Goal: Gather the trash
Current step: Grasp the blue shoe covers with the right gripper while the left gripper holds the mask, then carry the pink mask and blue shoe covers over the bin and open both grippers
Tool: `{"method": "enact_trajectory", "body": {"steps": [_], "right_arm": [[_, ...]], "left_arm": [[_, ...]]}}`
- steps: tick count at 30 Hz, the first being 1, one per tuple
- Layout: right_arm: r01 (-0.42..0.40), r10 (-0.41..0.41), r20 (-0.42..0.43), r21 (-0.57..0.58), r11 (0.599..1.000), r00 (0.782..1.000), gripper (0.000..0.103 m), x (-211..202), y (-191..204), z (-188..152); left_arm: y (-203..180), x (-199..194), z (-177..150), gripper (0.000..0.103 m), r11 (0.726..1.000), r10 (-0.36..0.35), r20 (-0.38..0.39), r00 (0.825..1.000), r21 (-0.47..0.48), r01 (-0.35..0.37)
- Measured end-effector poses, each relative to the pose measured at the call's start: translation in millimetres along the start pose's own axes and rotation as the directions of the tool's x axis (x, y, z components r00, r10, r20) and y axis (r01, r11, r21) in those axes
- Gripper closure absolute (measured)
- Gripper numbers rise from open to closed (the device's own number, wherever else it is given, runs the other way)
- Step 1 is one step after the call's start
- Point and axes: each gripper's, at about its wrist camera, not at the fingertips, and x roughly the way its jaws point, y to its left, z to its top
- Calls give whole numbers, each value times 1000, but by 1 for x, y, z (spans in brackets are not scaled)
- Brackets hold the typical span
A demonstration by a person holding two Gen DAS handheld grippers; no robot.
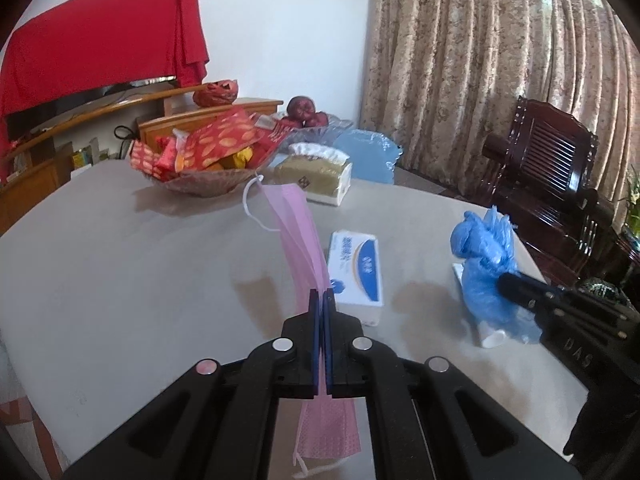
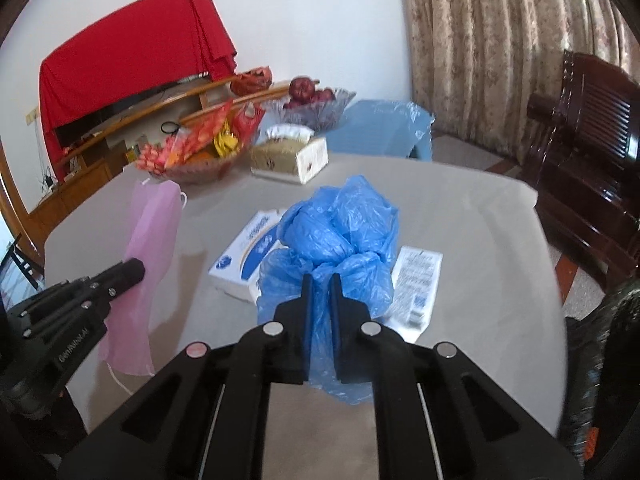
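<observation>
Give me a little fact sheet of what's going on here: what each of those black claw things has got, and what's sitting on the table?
left gripper: jaws shut on the pink face mask, lifted off the table
right gripper: jaws shut on the blue plastic bag, crumpled and knotted
table: grey top
under the grippers: white and blue tissue pack, white printed box
far side: snack bowl, gold tissue box, glass bowl of red fruit
background: red cloth, patterned curtain, dark wooden chair
</observation>
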Motion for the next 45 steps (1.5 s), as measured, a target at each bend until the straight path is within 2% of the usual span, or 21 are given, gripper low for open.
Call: {"method": "enact_trajectory", "body": {"steps": [9,24,35,45], "right_arm": [[36,-35,75,-14,999,997,96,-52,-17,13],[121,-124,158,31,992,980,96,-135,-66,12],[210,-220,203,73,975,954,96,-186,-108,1],[292,-313,219,123,949,924,96,-223,-146,-18]], "left_arm": [[-31,-20,16,101,998,-54,26,998,23,54],[-105,-54,37,101,981,-183,57,982,77,178],[-161,-75,40,101,953,-280,70,958,143,268],[-210,-90,37,101,914,-368,60,928,205,349]]}}
